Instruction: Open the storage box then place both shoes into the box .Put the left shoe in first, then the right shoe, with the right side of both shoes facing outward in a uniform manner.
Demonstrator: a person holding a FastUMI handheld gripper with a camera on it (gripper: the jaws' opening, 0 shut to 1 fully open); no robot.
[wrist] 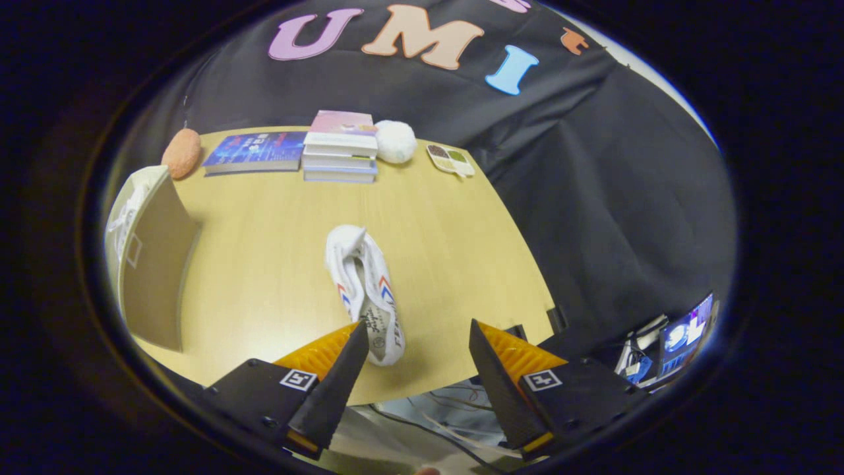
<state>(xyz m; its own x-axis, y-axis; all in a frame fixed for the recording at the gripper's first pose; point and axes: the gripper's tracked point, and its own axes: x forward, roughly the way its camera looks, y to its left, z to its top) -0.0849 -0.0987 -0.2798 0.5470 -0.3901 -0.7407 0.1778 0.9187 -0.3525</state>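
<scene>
Wood-toned tabletop (pixel 277 264) is seen carrying one white shoe (pixel 364 290), laid lengthwise just ahead of the gripper (pixel 419 349), whose fingers are spread wide and empty (presumably for straddling it). The storage box (pixel 148 257) is stood open alongside, ready.

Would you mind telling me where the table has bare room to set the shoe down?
Bare wood lies between the open storage box and the white shoe, and between the shoe and the stack of books. Another patch runs from the shoe to the table's far side edge. The back edge is crowded: books, a fluffy ball, a small tray. The gripper hangs open.
</scene>
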